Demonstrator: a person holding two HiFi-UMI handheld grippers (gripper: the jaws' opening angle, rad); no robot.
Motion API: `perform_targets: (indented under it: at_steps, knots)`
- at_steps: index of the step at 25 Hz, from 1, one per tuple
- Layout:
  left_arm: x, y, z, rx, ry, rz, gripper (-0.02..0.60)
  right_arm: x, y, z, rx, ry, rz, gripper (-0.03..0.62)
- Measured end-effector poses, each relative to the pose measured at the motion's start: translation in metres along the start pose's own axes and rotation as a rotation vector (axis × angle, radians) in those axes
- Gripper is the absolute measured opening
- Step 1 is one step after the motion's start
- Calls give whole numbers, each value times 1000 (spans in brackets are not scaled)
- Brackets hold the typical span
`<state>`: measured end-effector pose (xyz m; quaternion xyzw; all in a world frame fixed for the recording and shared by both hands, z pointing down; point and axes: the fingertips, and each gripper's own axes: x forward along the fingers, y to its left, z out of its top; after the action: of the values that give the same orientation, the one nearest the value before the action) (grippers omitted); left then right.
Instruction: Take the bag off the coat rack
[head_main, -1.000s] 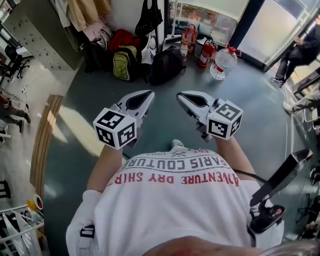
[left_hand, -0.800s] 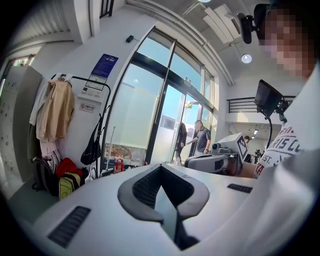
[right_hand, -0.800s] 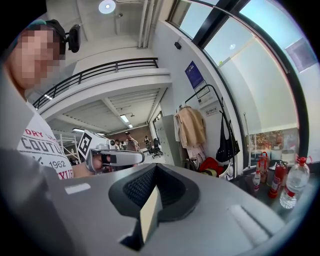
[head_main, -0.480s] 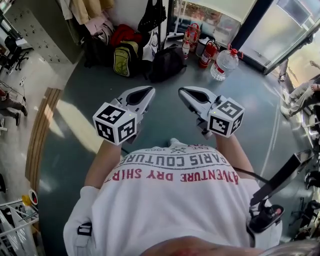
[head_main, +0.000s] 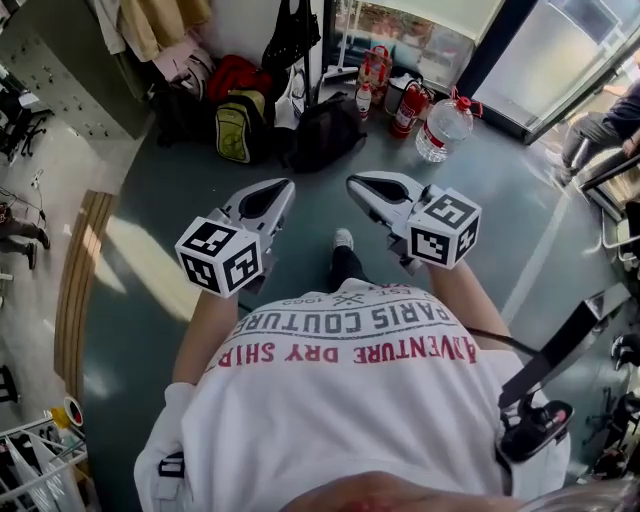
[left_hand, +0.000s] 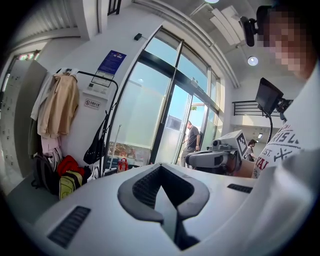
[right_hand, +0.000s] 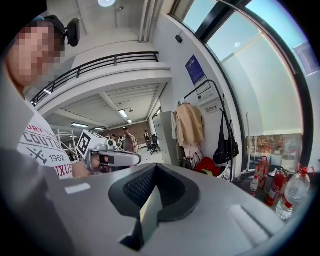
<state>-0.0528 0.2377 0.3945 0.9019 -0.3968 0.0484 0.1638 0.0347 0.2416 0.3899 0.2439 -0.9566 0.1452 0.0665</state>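
— What takes up most of the room?

— Grey floor (head_main: 300, 210), and tall glass panels (left_hand: 142, 112) along the far wall. The person in the white printed shirt (head_main: 350, 400) stands out in the open, facing that wall.

— And the coat rack?

— The coat rack (left_hand: 115, 95) stands against the wall, just beside the glass. A beige coat (left_hand: 57, 105) hangs at one end. The black bag (left_hand: 96, 145) hangs by its straps at the end nearer the glass, off the floor.

— What's below it?

— A heap on the floor: a black backpack (head_main: 325, 130), a yellow-green backpack (head_main: 232, 130), something red behind them. Near the glass there's a big water jug (head_main: 442, 128) beside a red fire extinguisher (head_main: 412, 108).

— Are the tools anywhere near the bag?

— No, well apart from it. The left tool (head_main: 280, 190) and right tool (head_main: 360, 185) are held out side by side at chest height, tips toward the rack, not touching each other.

— Gripping anything?

— Neither. Both are clenched on nothing, jaws pressed together.
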Motion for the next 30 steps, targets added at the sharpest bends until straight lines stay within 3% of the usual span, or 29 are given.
perform_targets:
  at_steps: [8, 15, 19, 21, 24, 28, 30]
  knots:
    - [135, 103, 38, -46, 36, 29, 2, 62, -173, 33, 64, -4, -18, 2]
    - [277, 188, 119, -22, 48, 73, 2, 109, -340, 110, 50, -15, -25, 2]
    - [308, 202, 170, 50, -44, 50, 2, 126, -380, 152, -14, -44, -12, 2]
    - [317, 214, 183, 68, -51, 65, 2, 133, -393, 168, -21, -62, -7, 2]
    - [326, 233, 210, 71, -61, 70, 2, 144, -408, 195, -14, -73, -4, 2]
    - [349, 266, 270, 65, -138, 58, 2, 168, -443, 242, -22, -69, -12, 2]
    - [374, 286, 279, 74, -136, 43, 2, 181, -470, 249, -16, -73, -20, 2]
